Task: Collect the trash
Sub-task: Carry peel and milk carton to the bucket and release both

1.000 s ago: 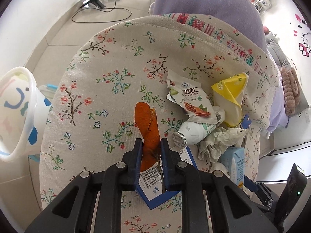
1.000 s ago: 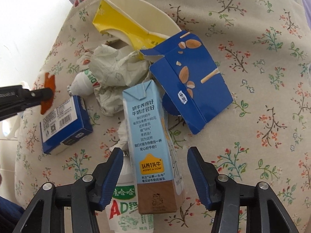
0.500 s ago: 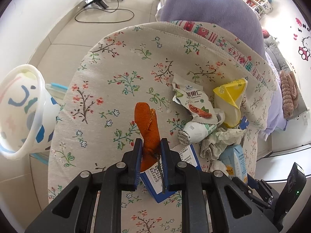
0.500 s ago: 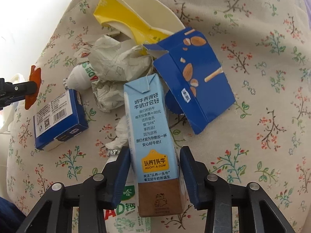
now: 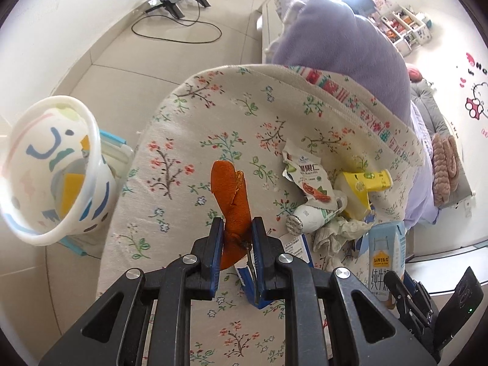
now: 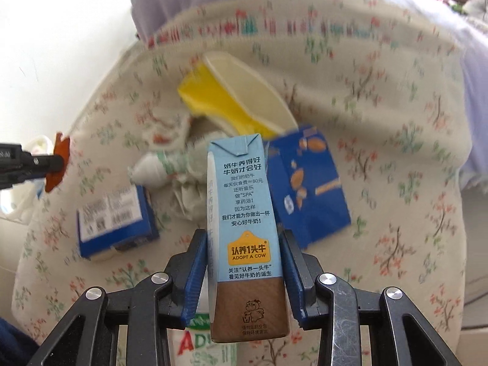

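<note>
The orange peel point(image 5: 231, 201) is clamped by the left gripper point(image 5: 236, 238), and the jaws of the right gripper point(image 6: 242, 271) have just been closing on the milk carton point(image 6: 244, 228); both must probably be carried to the bin point(image 5: 48, 170) at the left gripper's left.

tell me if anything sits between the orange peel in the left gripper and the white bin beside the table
Nothing visible does. The left gripper holds the orange peel above bare floral cloth; the white bin stands open off the table's left edge.

Bright daylight, blown-out glare at the top, fisheye-bent edges, right wrist view motion-blurred
</note>
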### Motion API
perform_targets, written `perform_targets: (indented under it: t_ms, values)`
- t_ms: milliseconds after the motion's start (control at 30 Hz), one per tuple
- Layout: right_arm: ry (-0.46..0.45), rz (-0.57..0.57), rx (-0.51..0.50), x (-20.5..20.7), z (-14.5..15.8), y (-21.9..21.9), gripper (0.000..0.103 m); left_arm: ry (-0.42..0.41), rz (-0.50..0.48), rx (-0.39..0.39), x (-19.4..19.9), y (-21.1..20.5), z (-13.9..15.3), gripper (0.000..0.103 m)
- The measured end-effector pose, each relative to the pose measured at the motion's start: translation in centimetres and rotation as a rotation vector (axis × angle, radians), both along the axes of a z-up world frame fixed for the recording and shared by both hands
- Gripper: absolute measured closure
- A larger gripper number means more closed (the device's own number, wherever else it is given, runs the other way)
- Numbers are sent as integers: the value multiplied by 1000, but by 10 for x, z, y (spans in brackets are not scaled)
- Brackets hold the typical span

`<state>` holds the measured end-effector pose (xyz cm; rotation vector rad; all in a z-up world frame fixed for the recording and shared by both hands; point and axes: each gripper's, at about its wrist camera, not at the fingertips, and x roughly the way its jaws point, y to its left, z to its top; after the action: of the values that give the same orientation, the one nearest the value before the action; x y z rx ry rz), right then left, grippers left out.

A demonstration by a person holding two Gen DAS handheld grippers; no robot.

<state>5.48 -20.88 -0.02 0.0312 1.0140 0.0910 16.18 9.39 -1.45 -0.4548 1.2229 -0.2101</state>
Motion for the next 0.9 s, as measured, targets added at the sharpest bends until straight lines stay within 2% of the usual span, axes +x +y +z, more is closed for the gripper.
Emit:
perform_targets:
  t_ms: [200, 367, 500, 633, 900]
  values:
    - [-75, 15, 47, -1, 20, 4, 61, 11, 75, -14, 0, 35, 6, 83]
    - [-103, 62, 120, 2, 28, 17, 61, 28, 173, -56, 0, 84, 12, 83]
    - [-96, 99, 125, 5, 25, 37, 61, 46, 272, -55, 1, 132, 12, 83]
    - [-71, 146, 171, 12, 22, 63, 61, 84, 351, -95, -3, 166, 3, 83]
    - [19, 283, 290, 38, 3, 145, 61, 125, 410, -82, -5, 197, -15, 83]
